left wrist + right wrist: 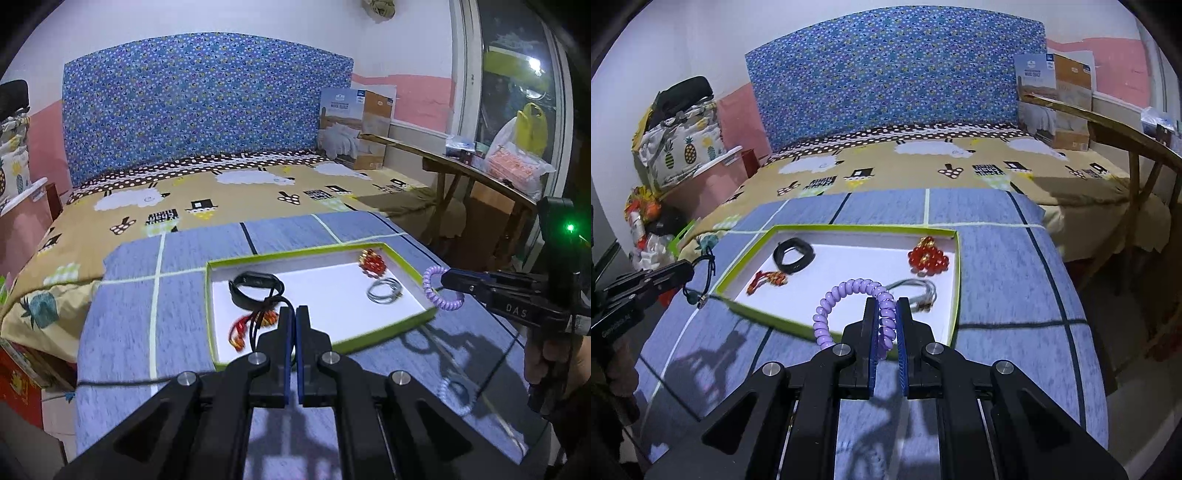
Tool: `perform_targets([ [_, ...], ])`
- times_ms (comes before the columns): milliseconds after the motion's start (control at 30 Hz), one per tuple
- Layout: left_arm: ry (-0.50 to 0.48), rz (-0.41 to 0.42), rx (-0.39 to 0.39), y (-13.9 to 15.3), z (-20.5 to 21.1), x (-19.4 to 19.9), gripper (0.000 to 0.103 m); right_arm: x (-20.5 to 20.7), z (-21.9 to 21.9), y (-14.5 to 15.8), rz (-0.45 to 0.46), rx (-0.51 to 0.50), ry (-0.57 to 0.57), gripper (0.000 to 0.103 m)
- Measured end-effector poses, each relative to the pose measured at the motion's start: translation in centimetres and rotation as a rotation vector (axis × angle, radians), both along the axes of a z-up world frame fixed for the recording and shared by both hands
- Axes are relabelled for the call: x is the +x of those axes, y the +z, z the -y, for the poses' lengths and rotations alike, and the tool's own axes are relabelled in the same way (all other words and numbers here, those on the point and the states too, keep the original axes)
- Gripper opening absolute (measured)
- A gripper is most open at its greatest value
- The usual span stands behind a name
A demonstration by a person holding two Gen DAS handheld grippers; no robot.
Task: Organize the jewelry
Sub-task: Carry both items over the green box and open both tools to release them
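Note:
A shallow white tray with a green rim [399, 254] [957, 273] lies on a blue checked cloth. In it are a black wristband [255, 290] [794, 254], a red and yellow woven bracelet [247, 326] [768, 279], a red bead bracelet [373, 263] [929, 258] and a grey cord bracelet [384, 291] [916, 291]. My left gripper [295, 314] [690, 268] is shut on a black cord bracelet [271, 308] [701, 284], held above the tray's near left corner. My right gripper [886, 306] [445, 282] is shut on a purple spiral hair tie [846, 295] [436, 291] over the tray's near right edge.
The cloth [1004, 258] covers a raised surface in front of a bed with a sheep-print sheet [221, 195] and a blue patterned headboard [192, 103]. A wooden bench [476, 173] with bags runs along the right. A cardboard box [365, 125] stands at the bed's far corner.

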State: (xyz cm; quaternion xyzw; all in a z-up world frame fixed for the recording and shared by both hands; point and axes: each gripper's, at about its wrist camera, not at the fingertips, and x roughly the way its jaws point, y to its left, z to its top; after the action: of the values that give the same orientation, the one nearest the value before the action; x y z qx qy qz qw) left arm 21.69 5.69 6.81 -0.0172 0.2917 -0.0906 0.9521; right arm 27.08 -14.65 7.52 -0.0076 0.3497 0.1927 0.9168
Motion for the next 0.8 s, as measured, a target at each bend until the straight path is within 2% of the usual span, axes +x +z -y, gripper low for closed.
perform_targets([
  [267, 0.017, -0.001, 0.012, -0.3, -0.8, 3.2, 0.002, 3.3, -0.1, -1.5, -0.035, -0.028, -0.024, 0.009],
  [533, 0.002, -0.076, 0.021, -3.3, -0.3, 4.9, 0.002, 4.9, -0.6, -3.8, -0.091, -0.067, -0.019, 0.009],
  [800, -0.012, -0.143, 0.019, -5.3, 0.3, 5.6, 0.002, 5.5, -0.8, -4.7, -0.123, -0.092, -0.012, 0.009],
])
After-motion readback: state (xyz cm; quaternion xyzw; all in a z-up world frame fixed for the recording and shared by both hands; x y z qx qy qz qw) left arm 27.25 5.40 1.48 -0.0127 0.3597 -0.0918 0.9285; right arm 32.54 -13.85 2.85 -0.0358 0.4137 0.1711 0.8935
